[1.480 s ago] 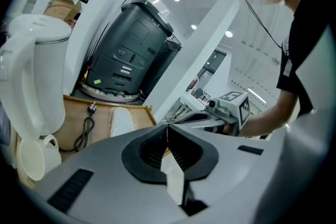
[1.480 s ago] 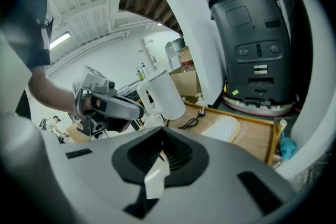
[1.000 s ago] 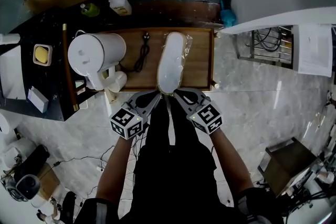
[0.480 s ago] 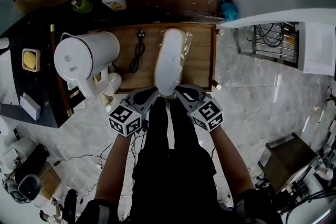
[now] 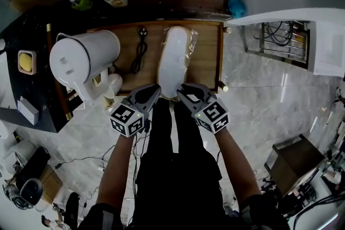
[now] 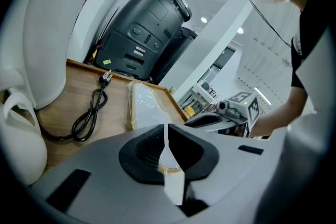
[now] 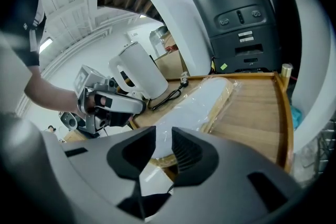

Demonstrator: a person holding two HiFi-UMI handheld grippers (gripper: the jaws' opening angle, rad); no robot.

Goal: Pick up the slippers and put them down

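Observation:
The white slippers (image 5: pixel 173 59), wrapped in clear plastic, lie lengthwise on the wooden table (image 5: pixel 207 56). Both grippers meet at the slippers' near end. My left gripper (image 5: pixel 155 90) is shut on the near left edge of the slippers (image 6: pixel 147 107), and a thin white edge shows between its pads. My right gripper (image 5: pixel 181 90) has just been opening. Its jaws stand a little apart around the near end of the slippers (image 7: pixel 202 99), and the pads do not press on it. My right gripper (image 6: pixel 231 110) shows in the left gripper view and my left gripper (image 7: pixel 105 105) in the right gripper view.
A white kettle (image 5: pixel 83 59) stands at the table's left, with a coiled black power cord (image 5: pixel 139 54) between it and the slippers. A black machine (image 6: pixel 142 34) stands behind the table. A raised rim (image 7: pixel 281 107) runs along the table's right side. Marble floor (image 5: pixel 259 105) lies to the right.
Both grippers have sunk with the slippers' near end, which now rests on the table. The right jaws have parted slightly.

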